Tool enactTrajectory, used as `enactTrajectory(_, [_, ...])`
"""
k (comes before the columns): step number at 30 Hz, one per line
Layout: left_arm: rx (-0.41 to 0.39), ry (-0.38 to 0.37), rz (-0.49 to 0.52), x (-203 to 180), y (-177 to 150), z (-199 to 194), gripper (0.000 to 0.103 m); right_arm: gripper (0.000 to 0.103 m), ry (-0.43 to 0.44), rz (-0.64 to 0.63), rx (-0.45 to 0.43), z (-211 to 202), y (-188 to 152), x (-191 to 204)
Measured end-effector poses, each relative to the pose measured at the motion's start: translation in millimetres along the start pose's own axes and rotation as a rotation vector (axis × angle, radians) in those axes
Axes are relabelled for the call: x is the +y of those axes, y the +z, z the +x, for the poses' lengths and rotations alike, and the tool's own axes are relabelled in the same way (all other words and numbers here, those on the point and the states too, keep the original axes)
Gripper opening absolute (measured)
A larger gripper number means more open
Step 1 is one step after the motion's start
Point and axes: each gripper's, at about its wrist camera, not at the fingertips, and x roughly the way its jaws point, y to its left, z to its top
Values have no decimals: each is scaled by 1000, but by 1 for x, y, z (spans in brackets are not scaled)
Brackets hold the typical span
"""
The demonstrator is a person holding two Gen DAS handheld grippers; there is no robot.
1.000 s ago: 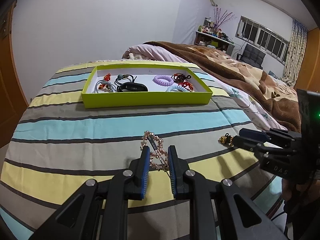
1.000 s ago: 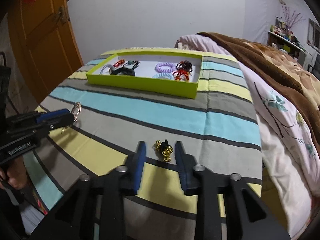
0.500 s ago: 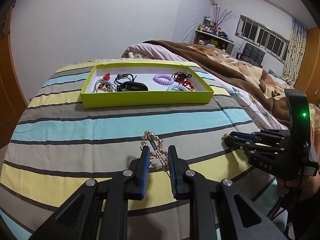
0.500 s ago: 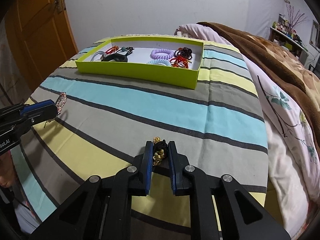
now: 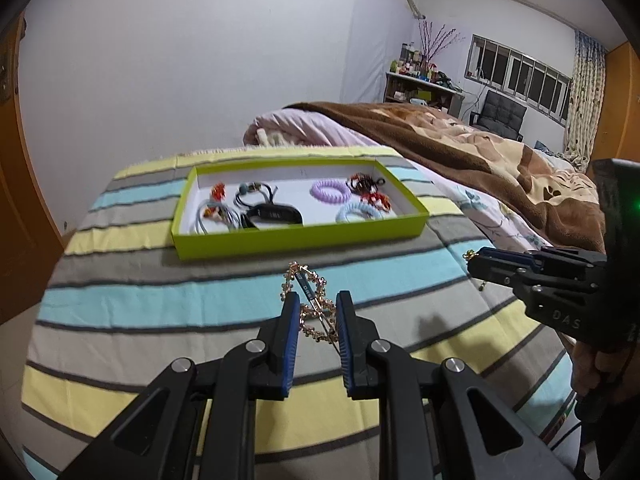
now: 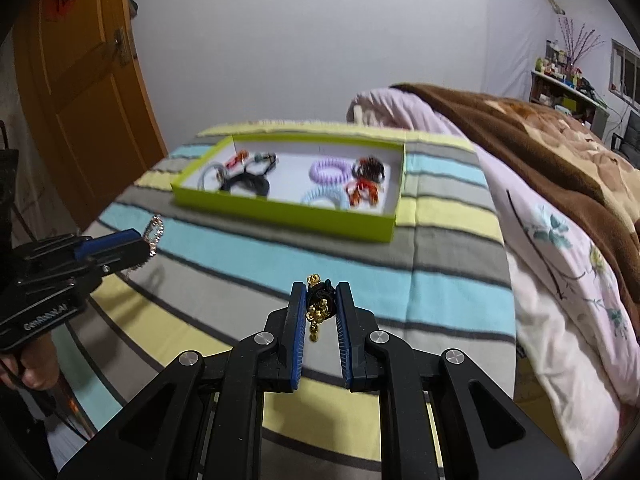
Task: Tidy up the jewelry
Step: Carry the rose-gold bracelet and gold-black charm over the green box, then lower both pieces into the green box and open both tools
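Observation:
My left gripper [image 5: 317,304] is shut on a rose-gold beaded hair clip [image 5: 310,300] and holds it above the striped bedspread. My right gripper [image 6: 321,294] is shut on a black hair tie with gold charms [image 6: 319,305], also lifted off the bed. A lime-green tray [image 5: 304,236] lies ahead of both, holding hair ties, coil rings and a black band. In the right wrist view the tray [image 6: 280,210] is ahead and slightly left. The left gripper shows at that view's left [image 6: 132,246], the right gripper at the left wrist view's right [image 5: 476,266].
The striped bedspread [image 5: 160,304] covers the near part of the bed. A brown blanket [image 5: 480,160] and pink floral quilt [image 6: 560,260] lie to the right. An orange door [image 6: 80,100] stands at the left. The bed edge drops away at the left and front.
Both grippers have risen and moved toward the tray with their items. The right gripper closed on the gold-charm hair tie and lifted it off the bedspread.

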Motion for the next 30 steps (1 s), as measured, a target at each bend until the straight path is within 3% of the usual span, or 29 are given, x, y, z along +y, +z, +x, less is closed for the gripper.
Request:
enactTrajectory(10, [-51,39,21,12,29,5,19,15,1,-37,-45,2,29,11])
enactTrajectory(21, [-81,72,16,34,62,26,19,15,7,-53,-53,31,62,15])
enactTrajectory(30, [-51,99,42,49,76,66,19,15,10,-46,-33,68,85,7])
